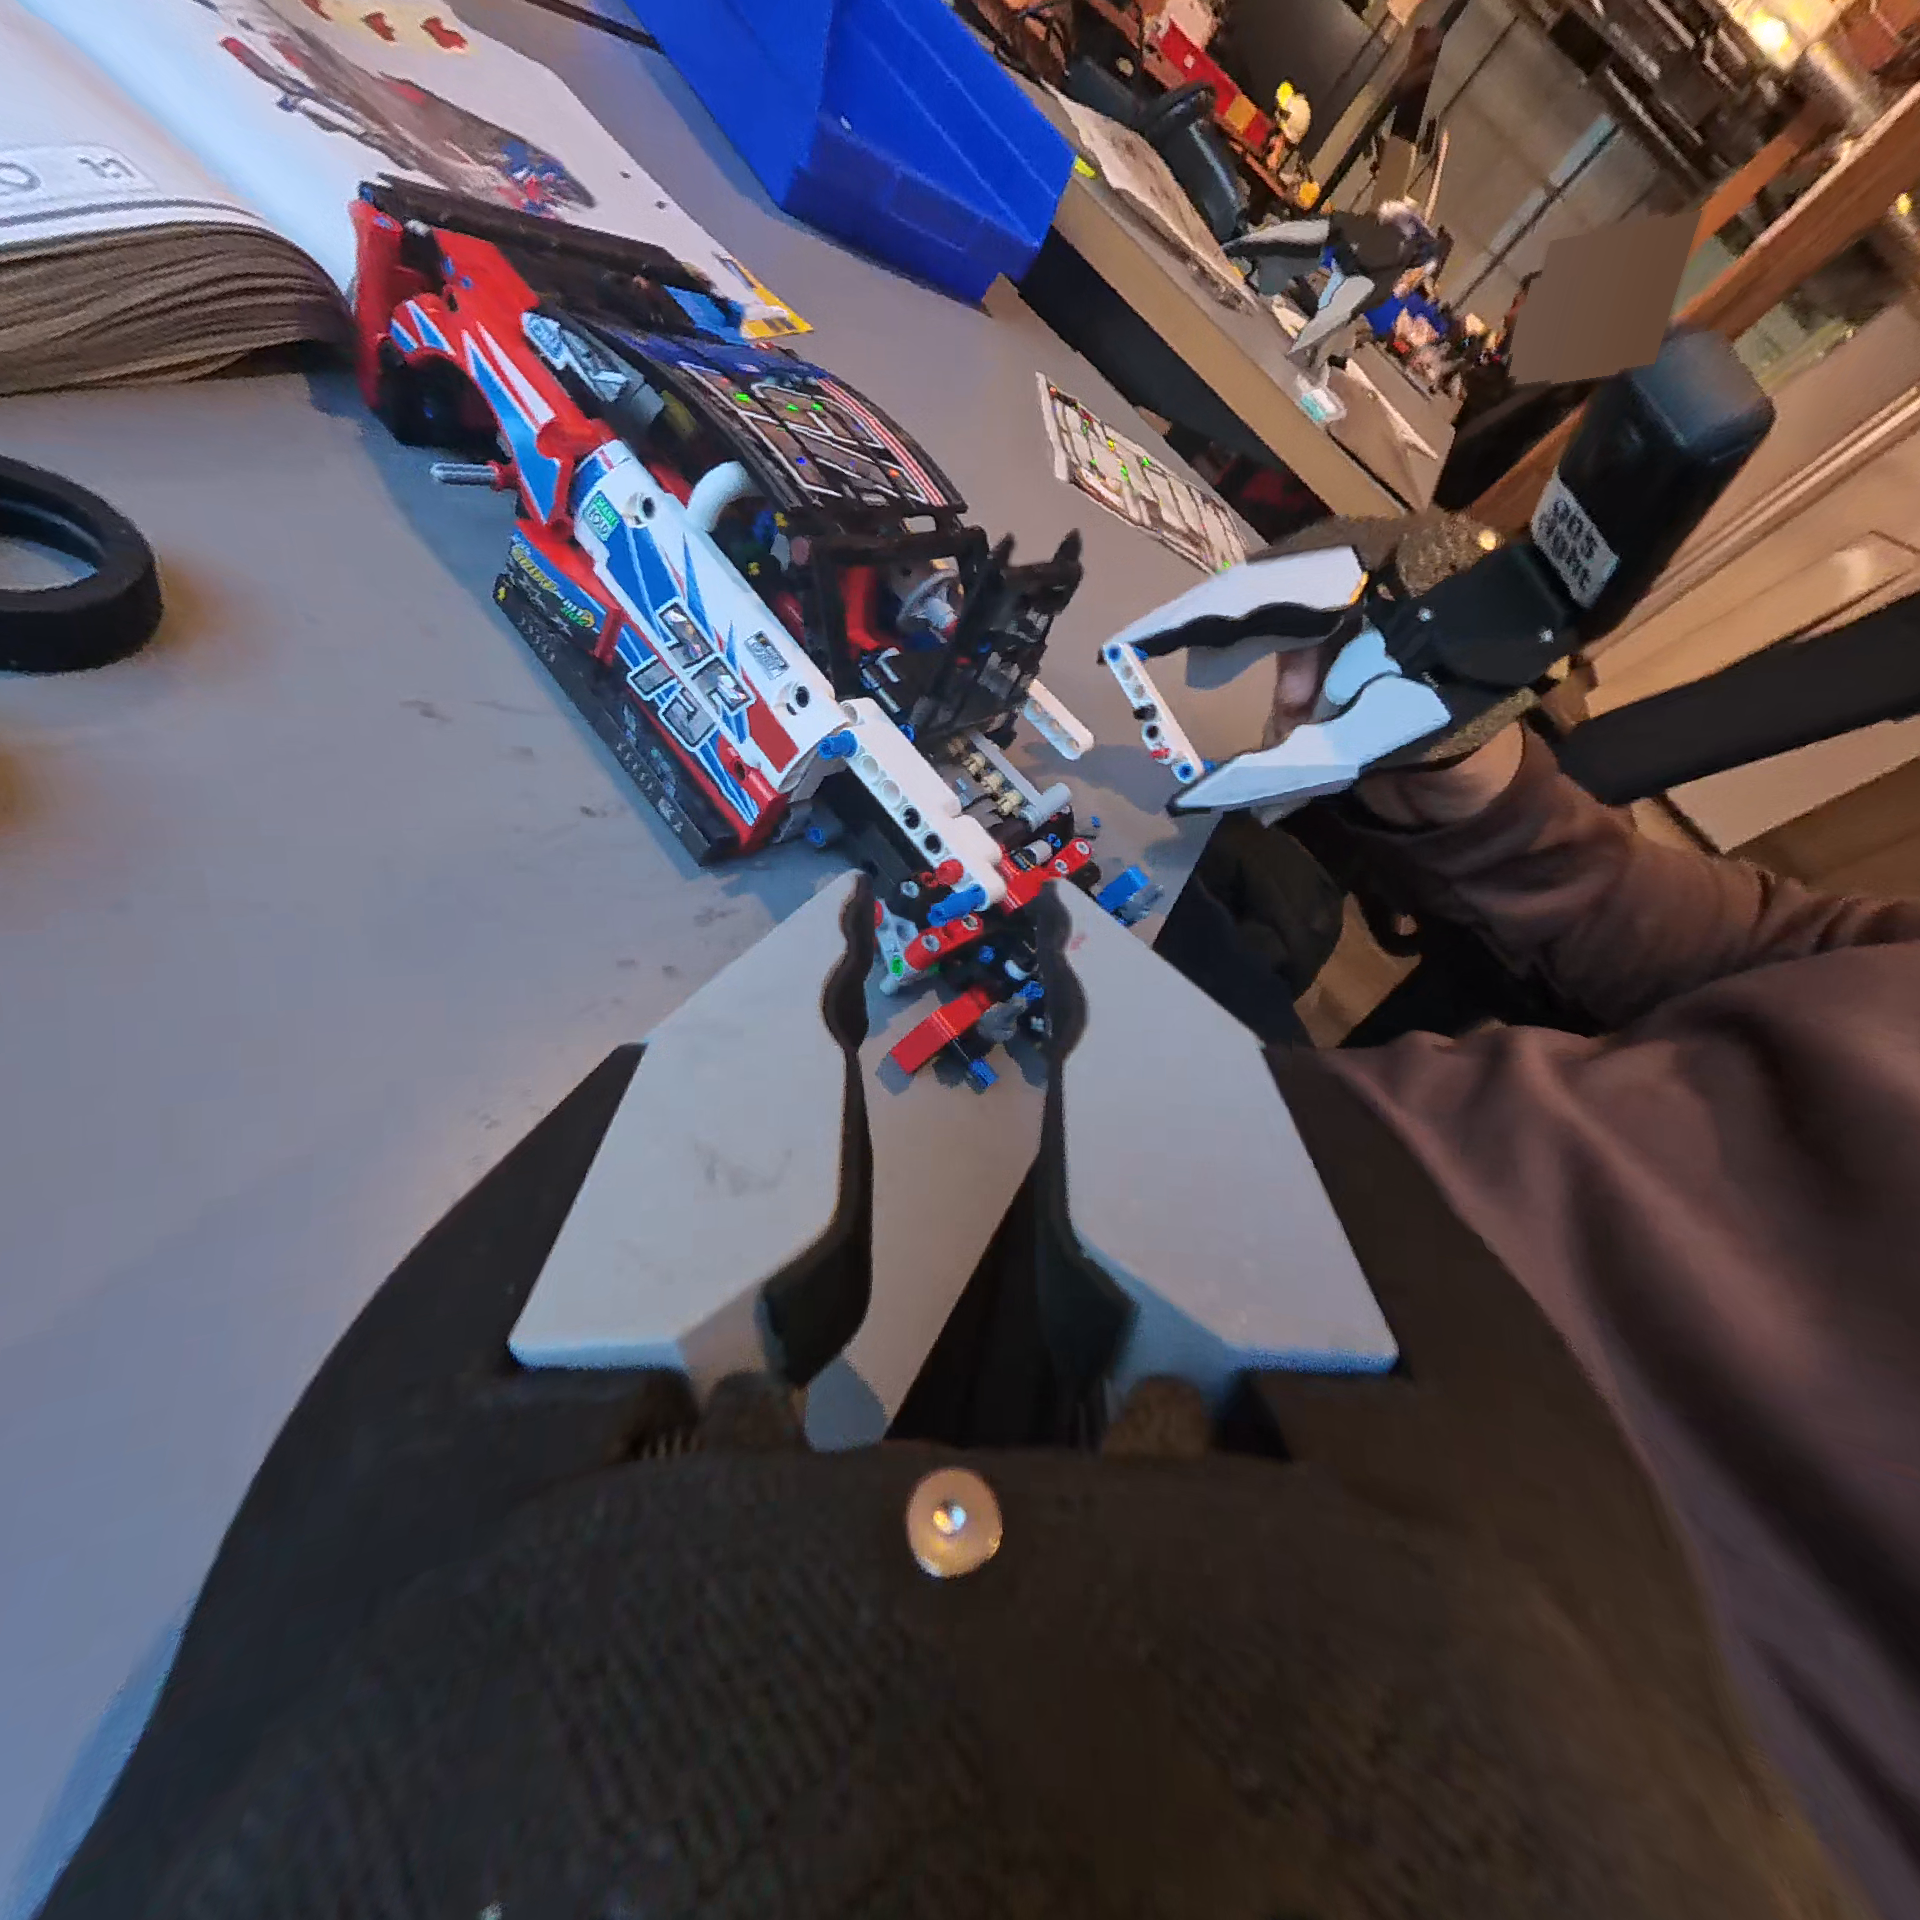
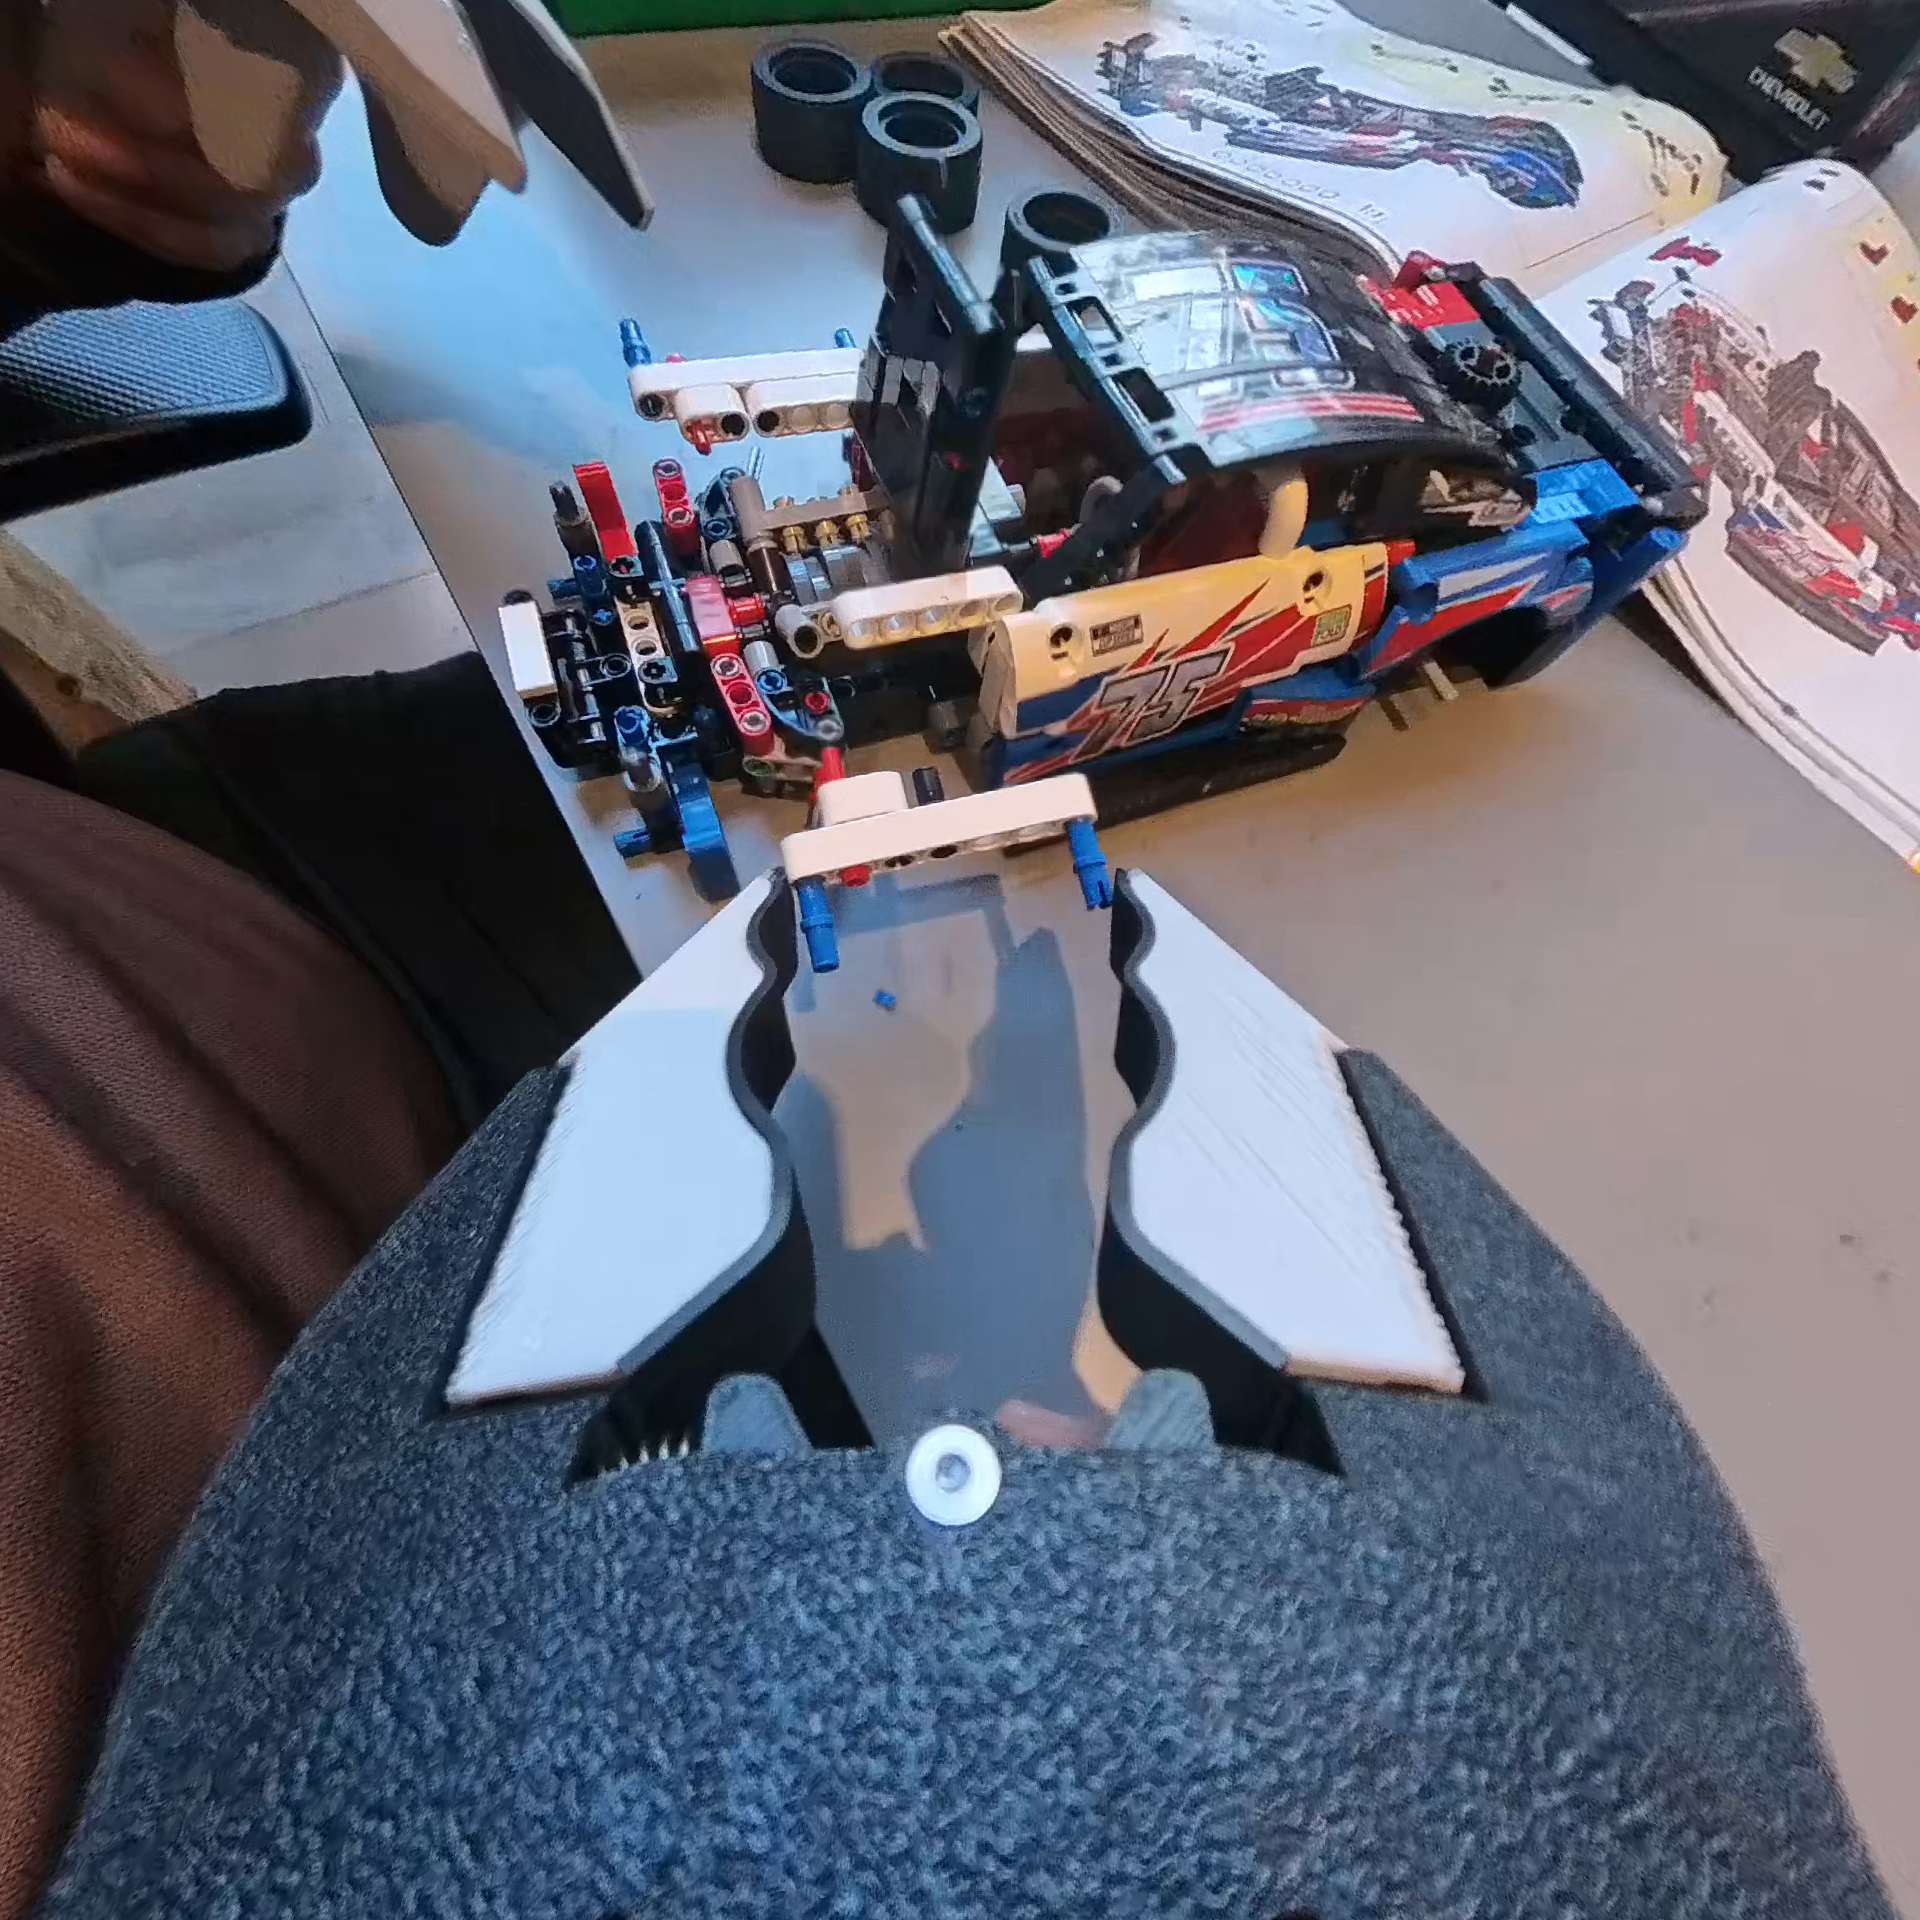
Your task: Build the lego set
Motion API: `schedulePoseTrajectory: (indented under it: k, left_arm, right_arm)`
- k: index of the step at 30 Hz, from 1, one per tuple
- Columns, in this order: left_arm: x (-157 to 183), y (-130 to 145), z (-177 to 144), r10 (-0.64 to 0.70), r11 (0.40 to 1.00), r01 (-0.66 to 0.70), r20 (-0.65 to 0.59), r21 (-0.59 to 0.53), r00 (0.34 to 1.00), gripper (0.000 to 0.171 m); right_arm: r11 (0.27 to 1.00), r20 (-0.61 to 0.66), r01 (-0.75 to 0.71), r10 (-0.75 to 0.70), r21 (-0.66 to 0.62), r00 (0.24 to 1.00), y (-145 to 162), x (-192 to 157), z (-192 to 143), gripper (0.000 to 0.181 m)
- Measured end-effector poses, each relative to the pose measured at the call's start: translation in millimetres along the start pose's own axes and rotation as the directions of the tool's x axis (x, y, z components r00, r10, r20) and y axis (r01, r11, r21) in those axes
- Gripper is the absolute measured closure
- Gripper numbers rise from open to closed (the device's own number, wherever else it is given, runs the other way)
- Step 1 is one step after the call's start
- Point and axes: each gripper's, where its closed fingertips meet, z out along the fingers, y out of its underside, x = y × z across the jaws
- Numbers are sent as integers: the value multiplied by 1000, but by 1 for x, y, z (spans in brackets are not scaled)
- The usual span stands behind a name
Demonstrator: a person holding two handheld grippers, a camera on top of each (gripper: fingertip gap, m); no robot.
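The car [image 2: 1195, 582] lies on the table [image 2: 1455, 1039], unfinished nose toward the person, open frame exposed, presumably so side parts can go on. Landmark: the car.

Right gripper [image 2: 945, 904]: jaws wide, with a white beam [image 2: 940, 826] carrying blue pins spanning the tips. In the left wrist view the beam [image 1: 1148, 707] runs tip to tip, so it appears held by its ends; firmness of grip cannot be confirmed. It sits just beside the car's near flank, by the nose, apparently lined up for fitting.

Left gripper [image 1: 951, 925]: jaws partly open around the car's nose. Whether they touch it cannot be told; likely steadying.

Tyres [image 2: 873, 114] and manual [image 2: 1351, 125] lie beyond the car.
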Motion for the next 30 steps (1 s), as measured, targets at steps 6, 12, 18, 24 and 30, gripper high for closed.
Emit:
schedulePoseTrajectory:
  k: [6,12,18,24,30]
  left_arm:
    - [11,12,12,225,969,-220,45,-109,973,144]
    - [25,10,25,346,931,-337,44,-143,937,143]
    - [31,9,44,493,851,-470,48,-235,868,144]
    - [33,13,55,578,789,-539,58,-295,814,144]
    - [26,16,44,603,772,-548,98,-323,792,142]
  right_arm:
    - [999,54,21,-19,-24,998,-12,-4,16,121]
    - [995,64,64,-60,-72,996,-12,-5,27,121]
    - [996,70,58,-52,-74,996,-17,-5,25,121]
    - [992,55,84,-79,-93,995,-17,-7,24,121]
    - [987,44,115,-111,-115,993,-13,-9,25,121]
